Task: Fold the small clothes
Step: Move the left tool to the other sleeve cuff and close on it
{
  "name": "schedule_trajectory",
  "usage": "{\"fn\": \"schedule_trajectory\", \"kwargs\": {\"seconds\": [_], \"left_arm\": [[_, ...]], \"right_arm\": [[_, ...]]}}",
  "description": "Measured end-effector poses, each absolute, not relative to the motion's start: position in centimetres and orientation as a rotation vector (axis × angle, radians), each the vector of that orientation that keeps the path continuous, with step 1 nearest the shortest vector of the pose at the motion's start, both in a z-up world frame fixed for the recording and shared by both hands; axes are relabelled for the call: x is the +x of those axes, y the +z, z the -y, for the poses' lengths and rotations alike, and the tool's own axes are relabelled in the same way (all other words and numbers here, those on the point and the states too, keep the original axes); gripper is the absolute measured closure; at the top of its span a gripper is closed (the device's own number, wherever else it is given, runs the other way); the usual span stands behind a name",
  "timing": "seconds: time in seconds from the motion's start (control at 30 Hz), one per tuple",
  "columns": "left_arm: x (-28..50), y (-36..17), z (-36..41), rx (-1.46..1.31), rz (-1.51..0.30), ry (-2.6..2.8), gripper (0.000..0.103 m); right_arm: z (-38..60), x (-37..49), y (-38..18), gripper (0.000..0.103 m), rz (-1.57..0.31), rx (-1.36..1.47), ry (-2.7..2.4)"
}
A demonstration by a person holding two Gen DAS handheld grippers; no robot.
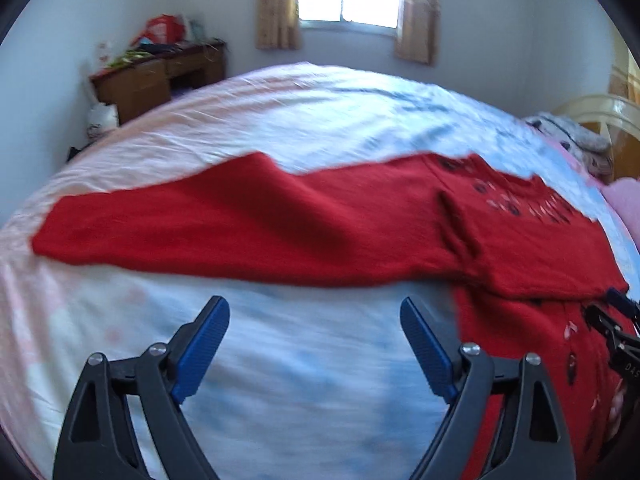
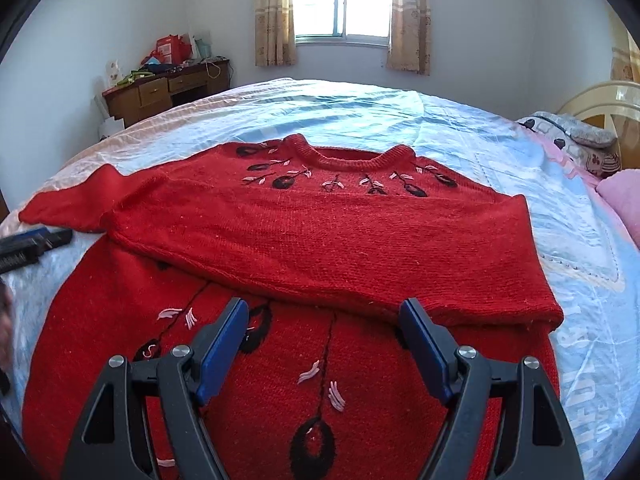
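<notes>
Flat on the pale blue and pink bedsheet lies the red knitted sweater with black and pink embroidered flowers, its round collar on the far side from both tools. One sleeve is folded across the chest, just beyond the tips of the right gripper, whose blue-padded jaws are spread wide above the sweater's lower body and hold nothing. The other sleeve stretches out sideways just ahead of the left gripper, whose jaws are also spread and bare, hovering over bedsheet with the sweater body off to their right. Farther beyond the jaws stand a brown wooden desk and a curtained window.
</notes>
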State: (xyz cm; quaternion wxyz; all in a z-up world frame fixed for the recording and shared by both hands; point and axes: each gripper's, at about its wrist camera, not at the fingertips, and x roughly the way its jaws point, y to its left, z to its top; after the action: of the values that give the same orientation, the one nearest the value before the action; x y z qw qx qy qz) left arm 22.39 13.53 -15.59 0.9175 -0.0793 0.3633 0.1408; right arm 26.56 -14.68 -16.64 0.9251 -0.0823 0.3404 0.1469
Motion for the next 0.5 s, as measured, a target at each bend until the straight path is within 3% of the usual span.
{"fn": "schedule_trajectory", "kwargs": {"seconds": [0.27, 0.5], "left_arm": [[20.1, -15.7, -27.0, -0.249, -0.766, 0.607, 0.016], [19.8, -15.7, -34.0, -0.299, -0.75, 0.754, 0.018]], "right_arm": [[14.6, 26.6, -16.7, 0.024, -0.699, -0.177, 0.299], [14.6, 26.5, -16.8, 0.024, -0.7, -0.182, 0.293]]}}
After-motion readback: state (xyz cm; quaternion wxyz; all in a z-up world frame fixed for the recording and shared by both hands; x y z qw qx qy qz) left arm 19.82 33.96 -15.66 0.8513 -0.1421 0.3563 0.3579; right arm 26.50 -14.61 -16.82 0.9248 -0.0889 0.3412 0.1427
